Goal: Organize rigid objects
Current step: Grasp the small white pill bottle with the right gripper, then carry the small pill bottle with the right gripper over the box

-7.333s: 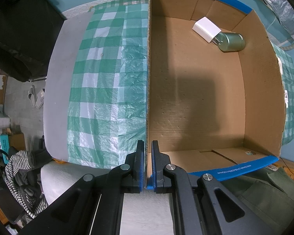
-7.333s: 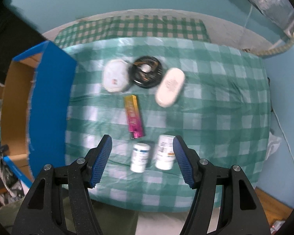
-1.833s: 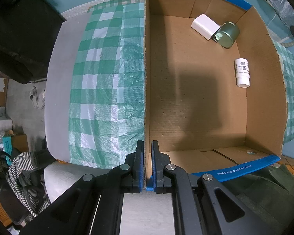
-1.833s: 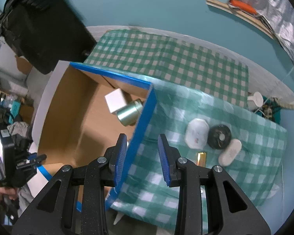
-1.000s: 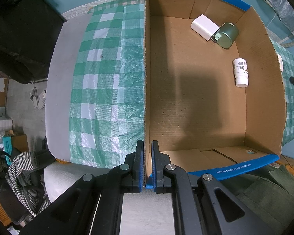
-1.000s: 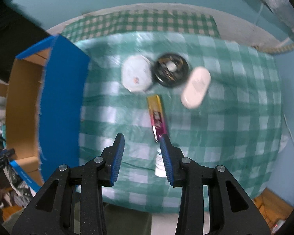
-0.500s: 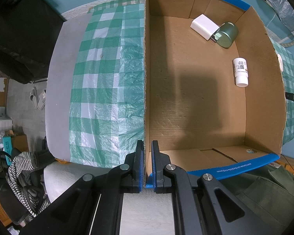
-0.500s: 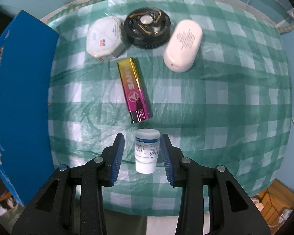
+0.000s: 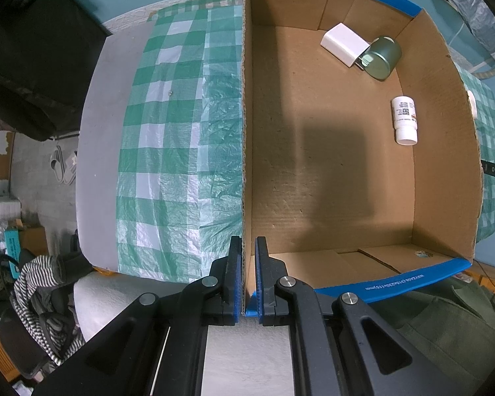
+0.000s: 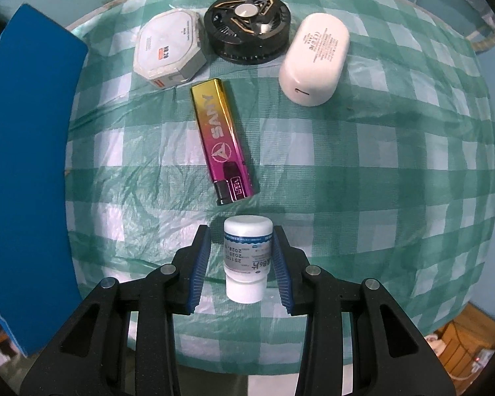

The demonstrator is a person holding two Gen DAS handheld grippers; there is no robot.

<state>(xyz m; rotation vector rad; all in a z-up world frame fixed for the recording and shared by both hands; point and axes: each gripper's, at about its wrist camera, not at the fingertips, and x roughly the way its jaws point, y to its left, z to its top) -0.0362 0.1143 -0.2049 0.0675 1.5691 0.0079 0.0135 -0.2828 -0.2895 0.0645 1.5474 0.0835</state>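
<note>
Right wrist view: we are straddling the white bottle (image 10: 246,257) lying on the counter (image 10: 379,171), long axis along our open jaws, pads seemingly not touching. Left gripper (image 9: 246,275) is clamping the box wall (image 9: 244,132).

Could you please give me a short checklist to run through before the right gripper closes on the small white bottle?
1. Bottle between the pads: ok. The small white bottle lies inside the right gripper.
2. Pads touching bottle: cannot tell; narrow gaps seem to show on both sides.
3. Neighbours out of the way: ok. The lighter lies just beyond the bottle, apart from it.
4. Box held: ok. The left gripper is clamped on the cardboard box wall.
5. Room in the box: ok. The floor is bare beside the white bottle, charger and green tin.
</note>
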